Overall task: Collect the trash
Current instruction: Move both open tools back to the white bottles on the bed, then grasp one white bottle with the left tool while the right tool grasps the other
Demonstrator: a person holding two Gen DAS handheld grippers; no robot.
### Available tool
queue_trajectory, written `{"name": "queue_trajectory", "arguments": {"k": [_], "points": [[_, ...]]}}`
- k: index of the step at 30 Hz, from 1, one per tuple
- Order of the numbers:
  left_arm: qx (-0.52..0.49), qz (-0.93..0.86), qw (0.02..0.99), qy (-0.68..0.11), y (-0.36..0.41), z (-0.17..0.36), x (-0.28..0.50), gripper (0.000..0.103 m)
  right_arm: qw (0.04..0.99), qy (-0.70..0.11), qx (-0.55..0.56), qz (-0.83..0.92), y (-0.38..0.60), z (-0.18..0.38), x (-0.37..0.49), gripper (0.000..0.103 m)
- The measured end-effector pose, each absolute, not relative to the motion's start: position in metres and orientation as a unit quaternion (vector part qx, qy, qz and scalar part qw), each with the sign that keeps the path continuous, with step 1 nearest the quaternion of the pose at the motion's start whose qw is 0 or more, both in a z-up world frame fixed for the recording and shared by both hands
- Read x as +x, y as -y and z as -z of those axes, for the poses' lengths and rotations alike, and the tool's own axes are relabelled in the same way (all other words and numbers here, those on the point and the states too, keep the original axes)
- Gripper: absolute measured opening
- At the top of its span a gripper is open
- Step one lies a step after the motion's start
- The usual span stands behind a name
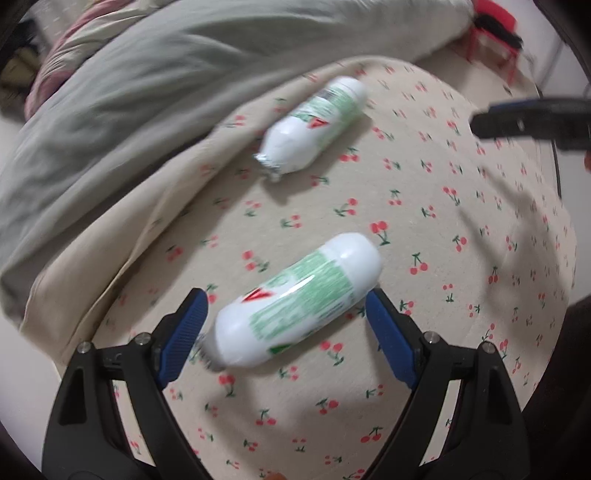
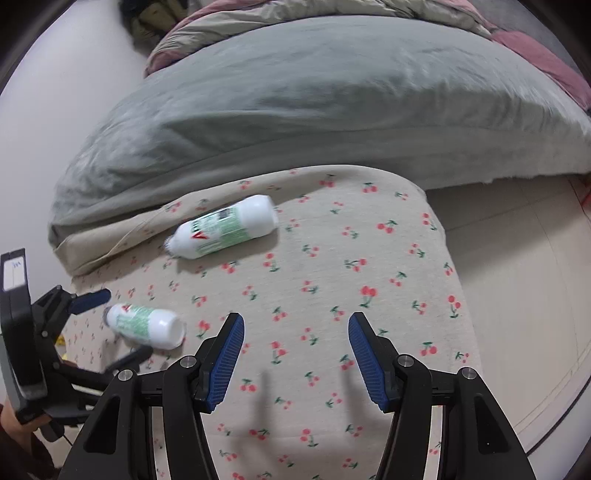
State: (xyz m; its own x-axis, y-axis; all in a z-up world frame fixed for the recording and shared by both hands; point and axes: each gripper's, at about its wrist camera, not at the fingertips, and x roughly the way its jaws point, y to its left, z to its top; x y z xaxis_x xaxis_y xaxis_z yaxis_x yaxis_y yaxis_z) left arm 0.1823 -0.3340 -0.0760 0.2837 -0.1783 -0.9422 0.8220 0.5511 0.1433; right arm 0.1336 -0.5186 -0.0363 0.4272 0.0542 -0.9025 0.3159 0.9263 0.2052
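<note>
Two white plastic bottles with green labels lie on their sides on a cherry-print sheet [image 1: 424, 206]. In the left wrist view the near bottle [image 1: 299, 299] lies between the blue pads of my left gripper [image 1: 285, 295], which stands wide open; neither pad presses on it. The right wrist view shows the same bottle [image 2: 147, 325] with the left gripper [image 2: 127, 322] straddling it. The far bottle [image 1: 314, 125] [image 2: 225, 227] rests by the sheet's fold. My right gripper [image 2: 296, 321] hovers open over bare sheet with nothing between its fingers; one finger [image 1: 517, 122] shows at the right.
A bulky grey-green duvet [image 2: 295, 110] is heaped behind the bottles, with a pink striped blanket [image 1: 62, 48] beyond. A red stool [image 1: 495, 33] stands past the bed's corner. Pale floor [image 2: 517, 295] lies off the bed's right edge.
</note>
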Motion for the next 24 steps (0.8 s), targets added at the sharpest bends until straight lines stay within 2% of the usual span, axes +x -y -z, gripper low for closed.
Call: {"name": "queue_trajectory", "arguments": {"k": [2,7,10,20,24], "points": [[0.346,0.344,0.719,-0.496,0.343,0.083,0.182,0.084,0.823,-0.531,0.18,0.086,0.524,0.039,0.134,0.06],[0.337,0.344,0.718,-0.502,0.342,0.088,0.186,0.06,0.818,-0.537,0.185,0.097,0.53,0.047,0.139,0.06],[0.307,0.33,0.73,-0.513,0.33,0.087,0.193,0.051,0.816,-0.54,0.183,0.099,0.528,0.05,0.146,0.06],[0.203,0.265,0.764,-0.552,0.267,0.073,0.215,0.04,0.819,-0.527,0.208,0.093,0.499,0.052,0.184,0.06],[0.161,0.25,0.775,-0.558,0.233,0.06,0.216,0.04,0.82,-0.51,0.246,0.09,0.489,0.053,0.199,0.06]]}}
